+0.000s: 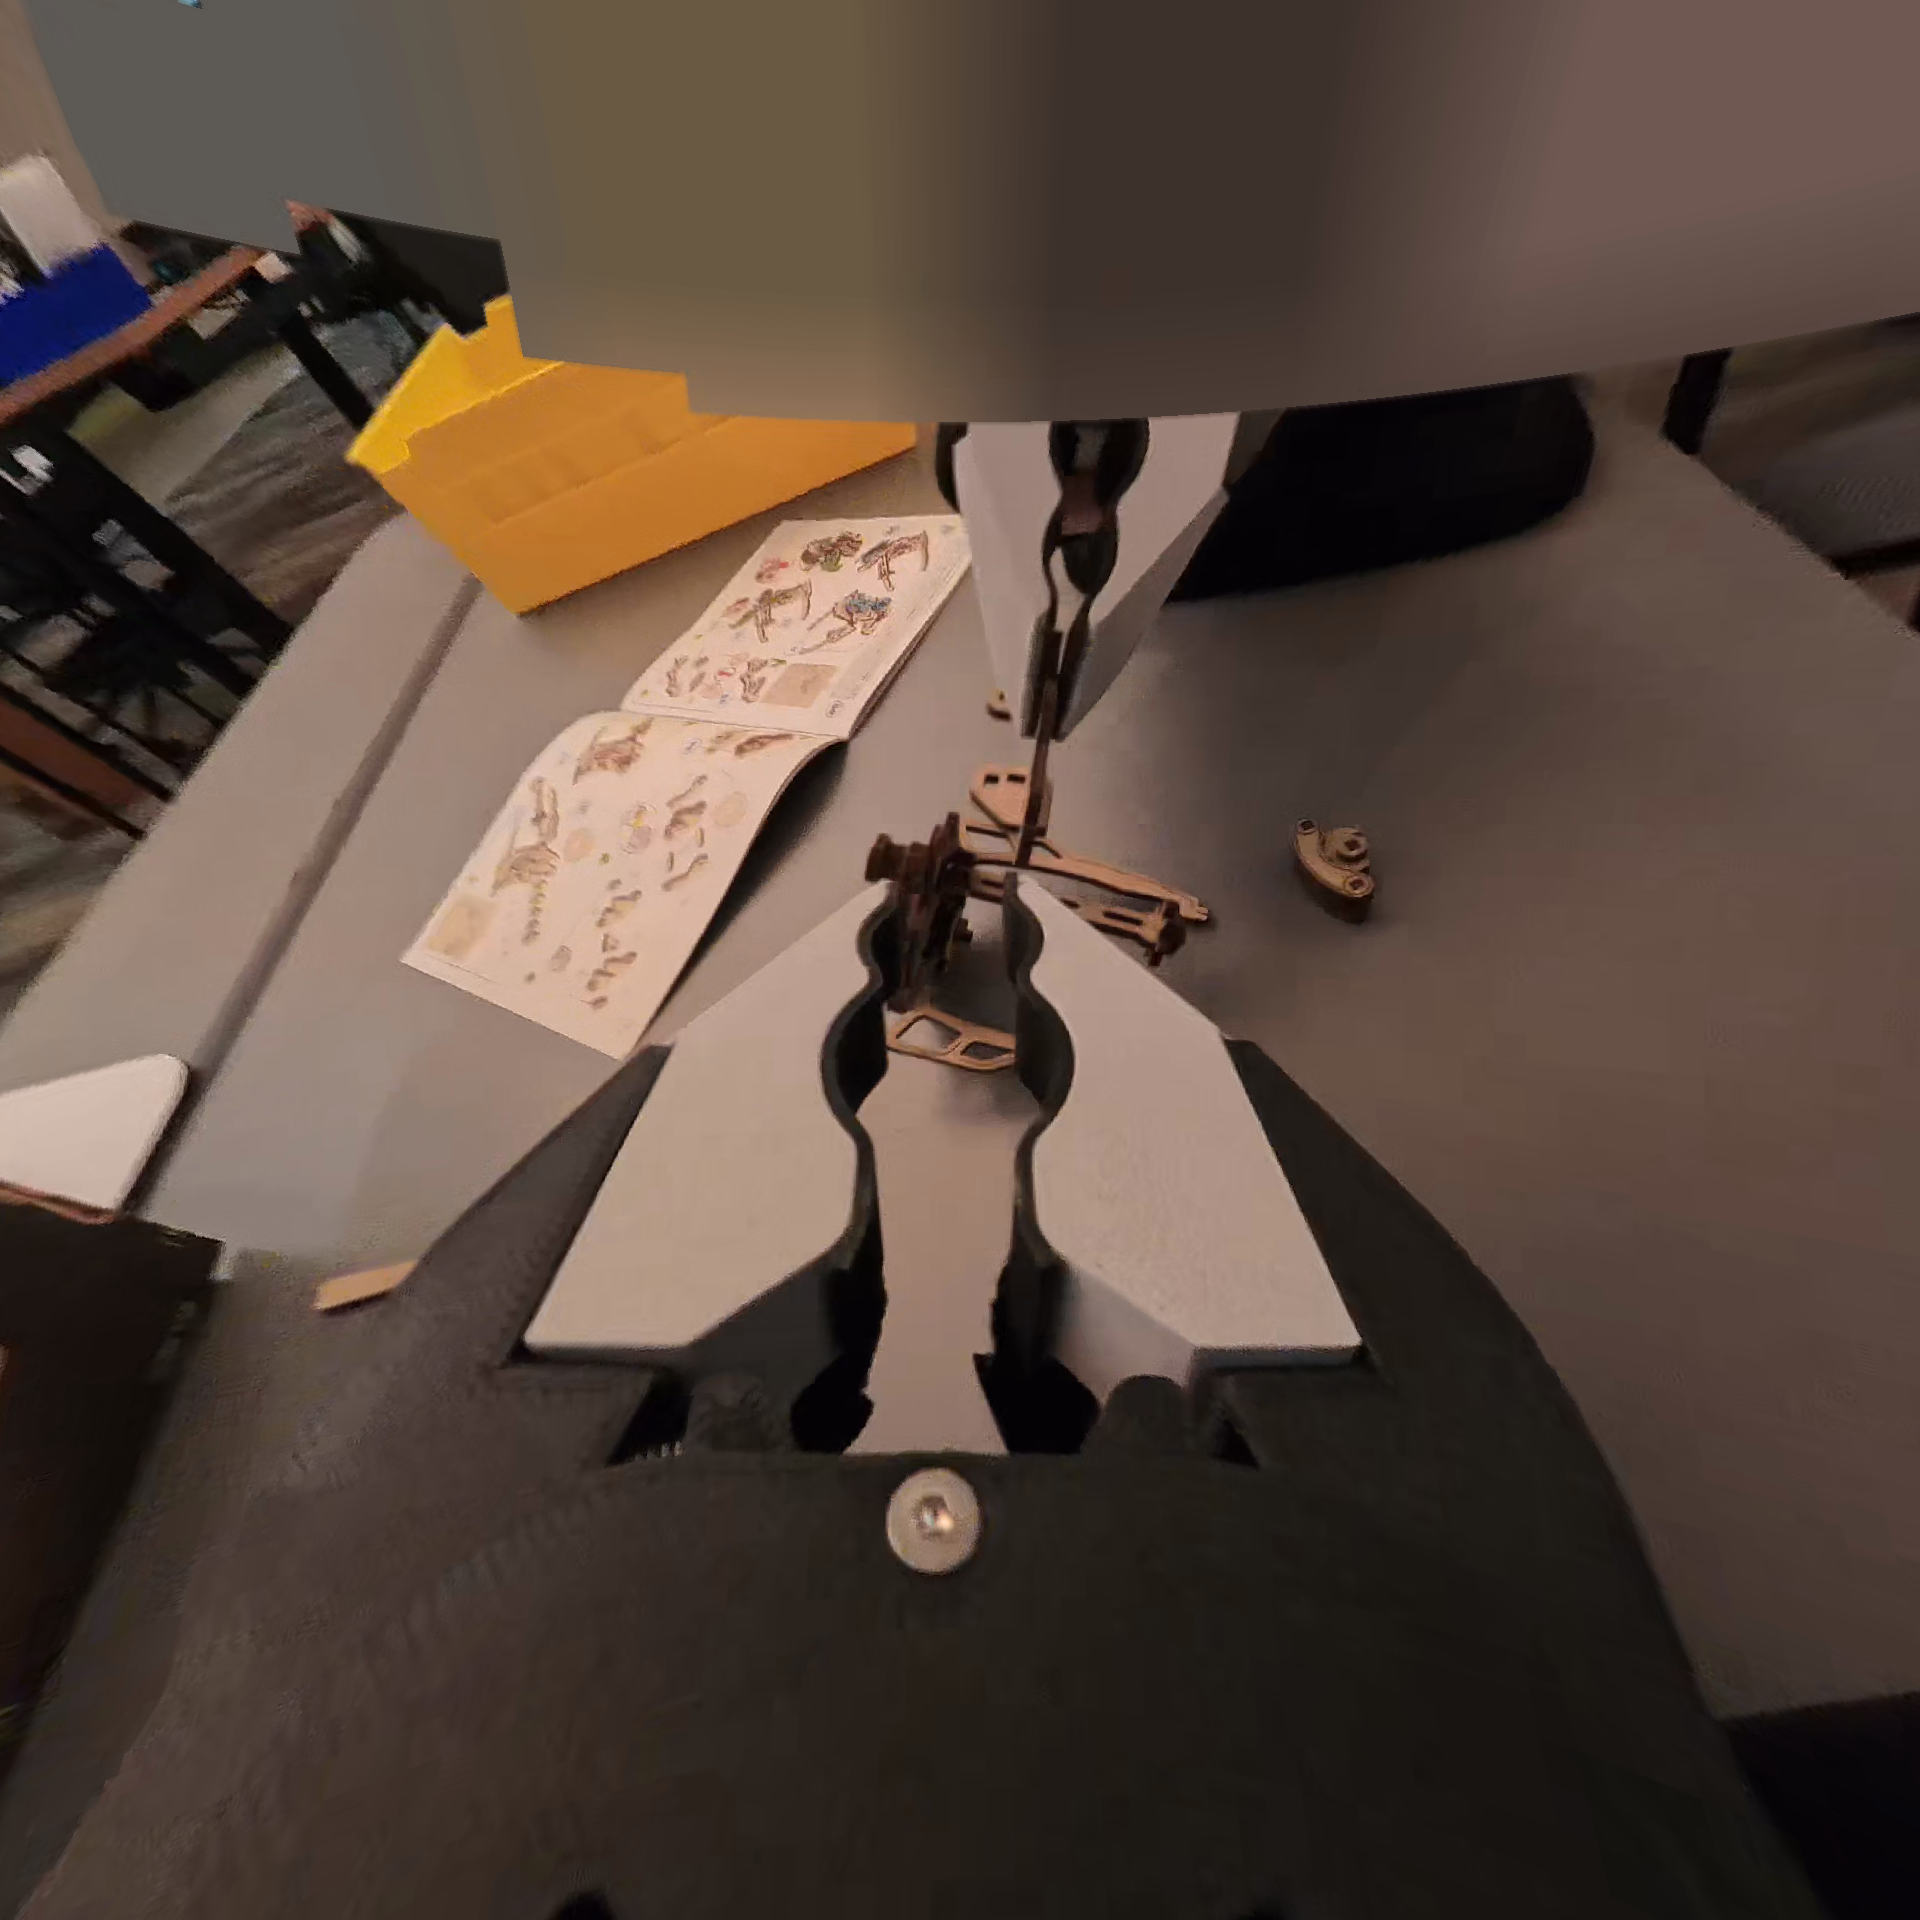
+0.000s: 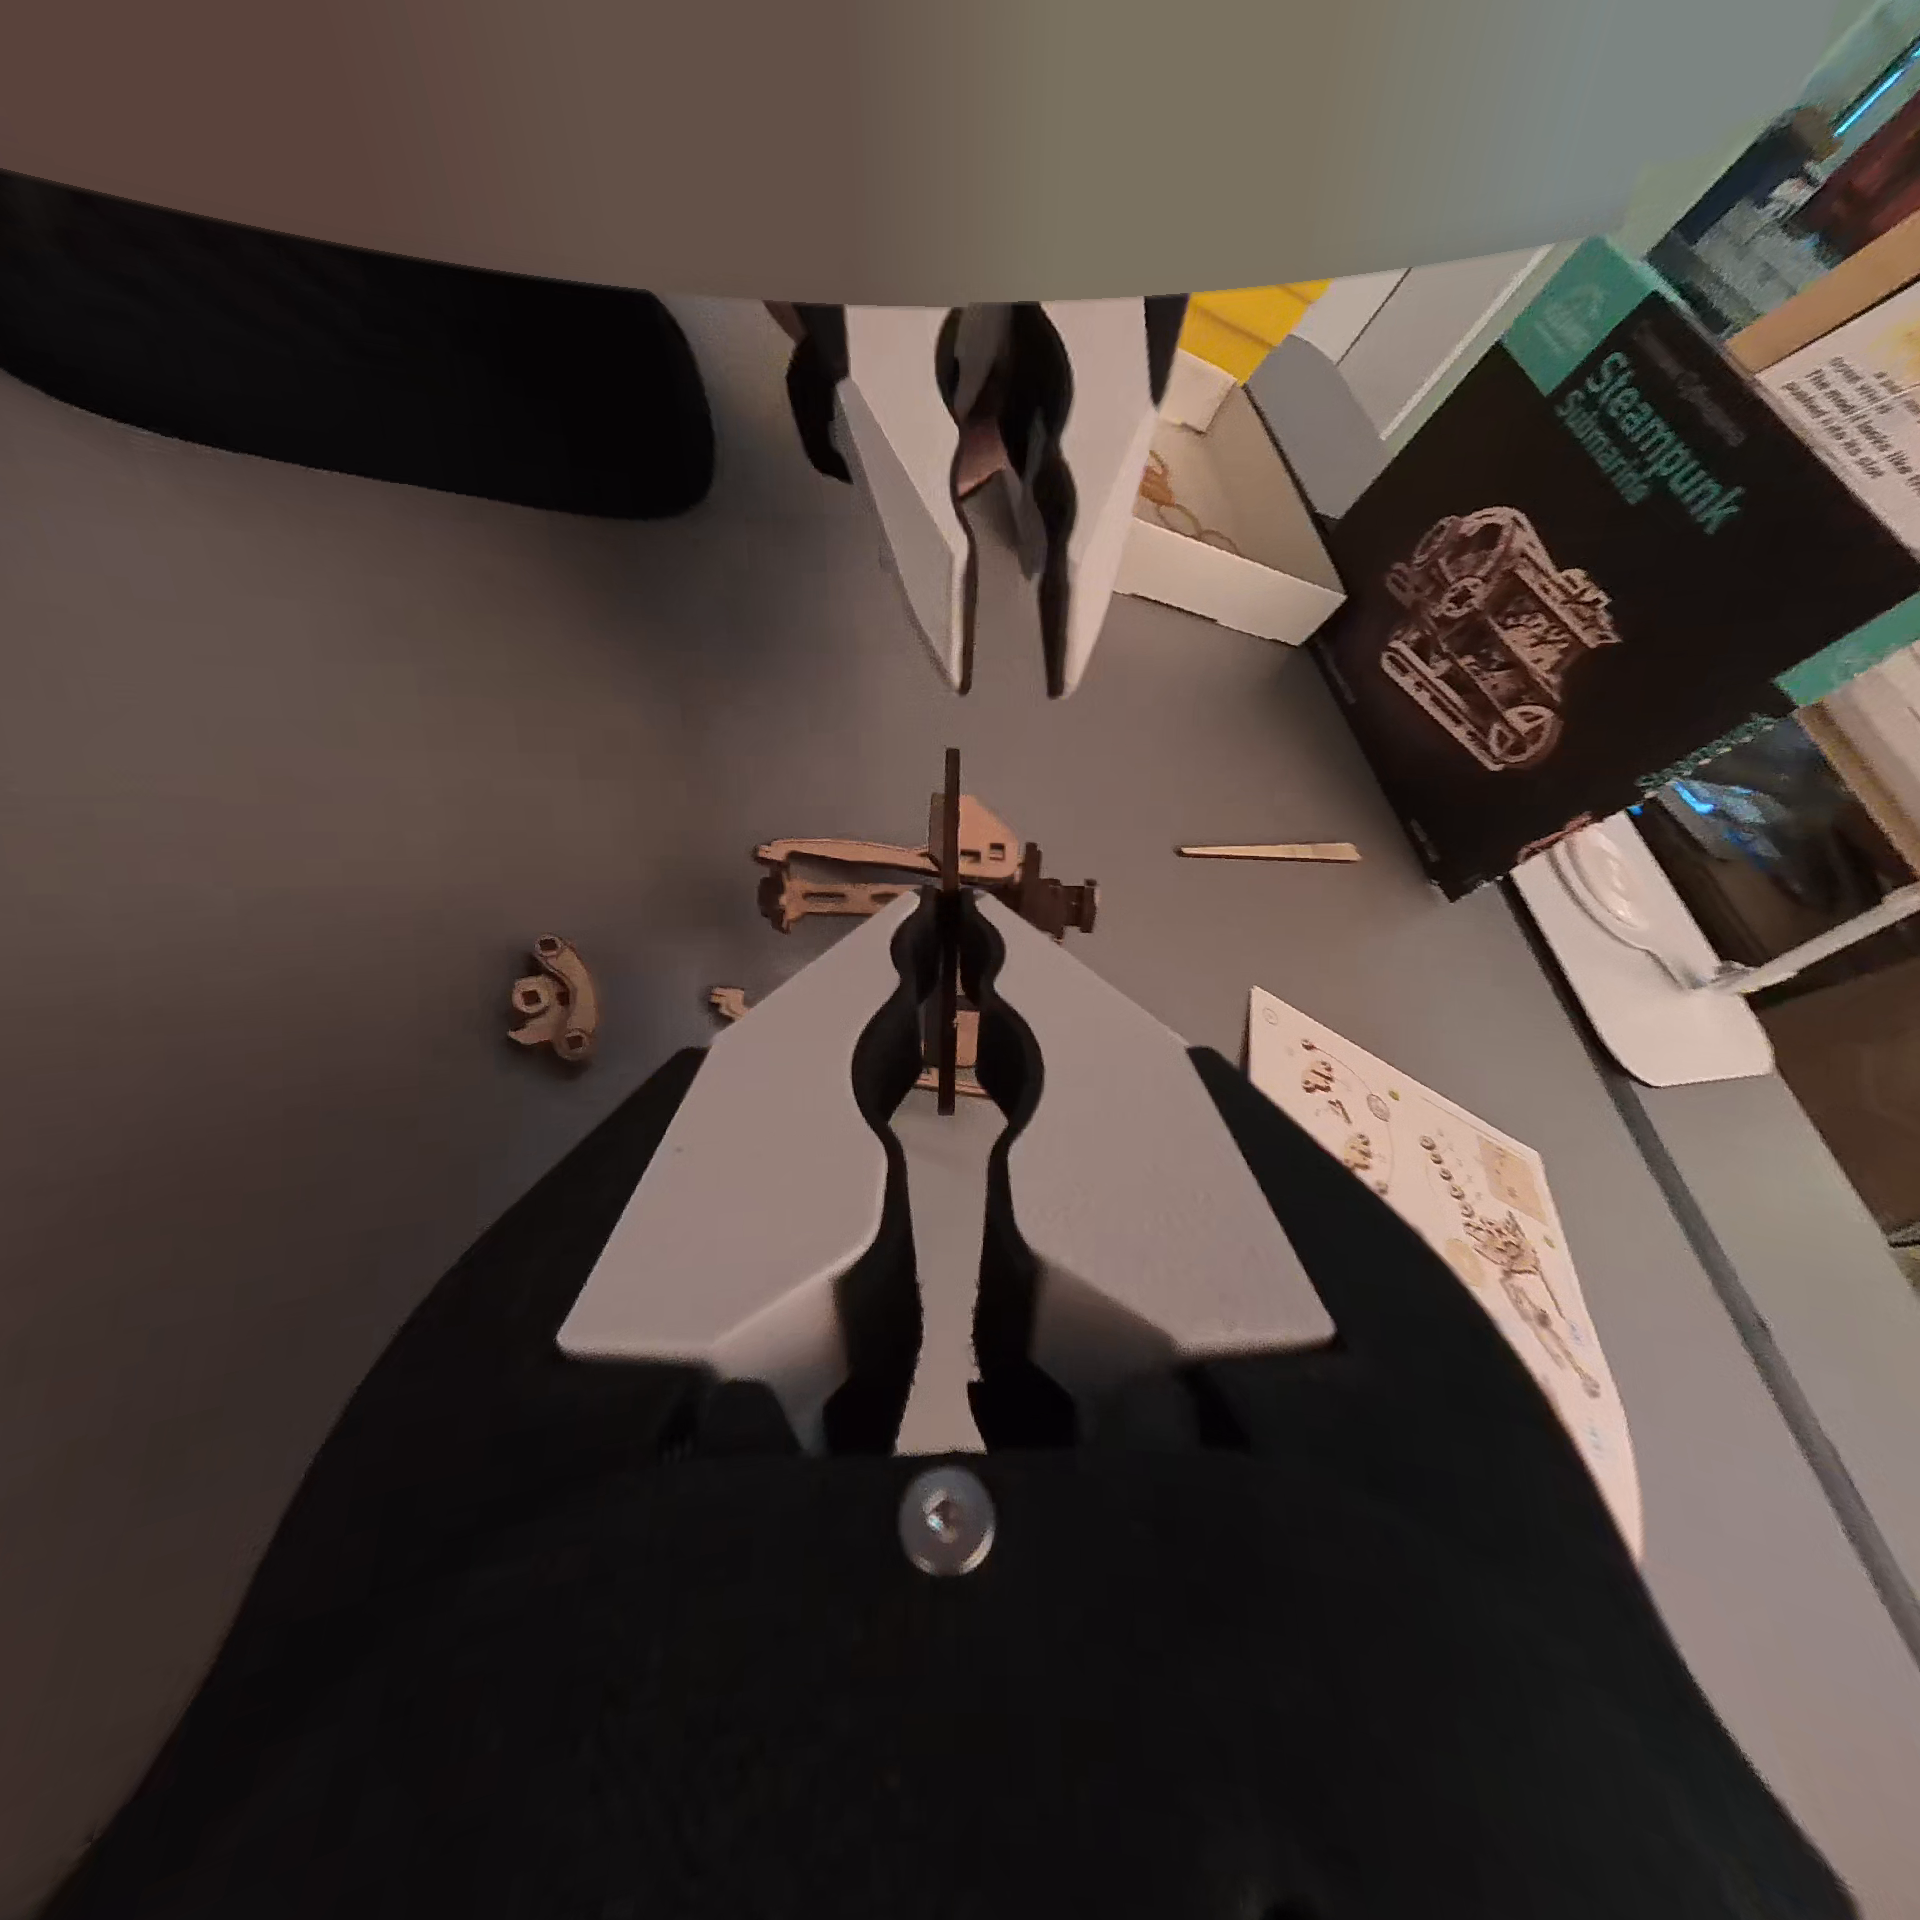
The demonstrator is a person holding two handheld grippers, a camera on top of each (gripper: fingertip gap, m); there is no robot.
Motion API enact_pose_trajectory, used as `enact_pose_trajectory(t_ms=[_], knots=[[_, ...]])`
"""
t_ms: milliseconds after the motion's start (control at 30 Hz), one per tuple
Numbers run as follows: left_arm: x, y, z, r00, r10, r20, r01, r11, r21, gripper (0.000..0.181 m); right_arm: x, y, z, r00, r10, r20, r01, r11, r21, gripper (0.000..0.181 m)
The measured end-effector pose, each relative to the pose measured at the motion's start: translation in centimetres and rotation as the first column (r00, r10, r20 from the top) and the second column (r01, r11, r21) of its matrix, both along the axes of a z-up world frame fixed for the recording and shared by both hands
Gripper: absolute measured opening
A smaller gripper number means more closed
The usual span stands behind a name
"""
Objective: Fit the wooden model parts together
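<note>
A partly built wooden model [image 1: 1101, 894] lies on the grey table [image 1: 1455, 1143], with a dark gear cluster [image 1: 925, 904] at its end. It also shows in the right wrist view [image 2: 852, 873]. My right gripper [image 2: 948, 909] is shut on a thin flat wooden piece [image 2: 948, 821] held edge-on and upright, its lower end at the model. In the left wrist view the right gripper [image 1: 1042, 717] comes down from the far side with this piece [image 1: 1034, 800]. My left gripper [image 1: 951, 894] is open and empty, its tips beside the gear cluster. It faces the right gripper in the right wrist view [image 2: 1008, 681].
A small curved wooden part [image 1: 1335, 868] lies apart from the model and shows in the right wrist view [image 2: 551, 1003]. An open instruction booklet [image 1: 665, 831], a yellow bin [image 1: 582, 488], a black kit box [image 2: 1538, 623], a wooden stick [image 2: 1268, 852] and a flat cut-out part [image 1: 951, 1039] are around. Some 5 cm of space lies between my two pairs of fingers.
</note>
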State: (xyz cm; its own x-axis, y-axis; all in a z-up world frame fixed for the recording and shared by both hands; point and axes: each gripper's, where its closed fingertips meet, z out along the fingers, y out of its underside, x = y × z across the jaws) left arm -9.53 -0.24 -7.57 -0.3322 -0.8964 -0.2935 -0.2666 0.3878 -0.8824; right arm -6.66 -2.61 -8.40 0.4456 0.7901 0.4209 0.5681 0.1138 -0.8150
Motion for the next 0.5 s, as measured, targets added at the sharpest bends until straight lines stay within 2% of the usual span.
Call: enact_pose_trajectory(t_ms=[33,100,167,267,333,400,500], knots=[[0.2,0.6,-0.4,1.0,-0.003,-0.015,0.002,0.999,-0.035,0.023,0.2,0.2,0.1,1.0,-0.006,0.003,0.006,1.0,0.019,0.001],[0.9,1.5,-1.5,0.999,-0.017,-0.045,0.015,0.998,-0.055,0.025,0.2,0.2,0.3,1.0,0.0,0.004,0.0,0.999,0.047,0.001],[1.6,1.6,-2.6,0.997,-0.05,-0.064,0.048,0.998,-0.033,0.018,0.0,0.0,0.3,1.0,0.024,-0.003,-0.024,0.998,0.056,0.0],[2.4,1.3,-3.8,0.992,-0.087,-0.094,0.087,0.996,0.001,0.017,0.0,-0.1,0.2,1.0,0.029,-0.002,-0.029,0.998,0.057,0.0],[2.7,1.1,-4.2,0.99,-0.093,-0.106,0.096,0.995,0.022,0.013,0.0,-0.2,0.2,0.999,0.042,-0.025,-0.04,0.998,0.046,0.0],[3.0,1.0,-4.3,0.991,-0.094,-0.095,0.099,0.994,0.042,0.001,0.0,0.0,0.4,0.998,0.045,-0.044,-0.043,0.998,0.042,0.0],[2.9,0.8,-4.4,0.992,-0.081,-0.095,0.087,0.995,0.053,0.001,-0.1,-0.1,0.5,0.995,0.066,-0.069,-0.064,0.997,0.035,0.0]])
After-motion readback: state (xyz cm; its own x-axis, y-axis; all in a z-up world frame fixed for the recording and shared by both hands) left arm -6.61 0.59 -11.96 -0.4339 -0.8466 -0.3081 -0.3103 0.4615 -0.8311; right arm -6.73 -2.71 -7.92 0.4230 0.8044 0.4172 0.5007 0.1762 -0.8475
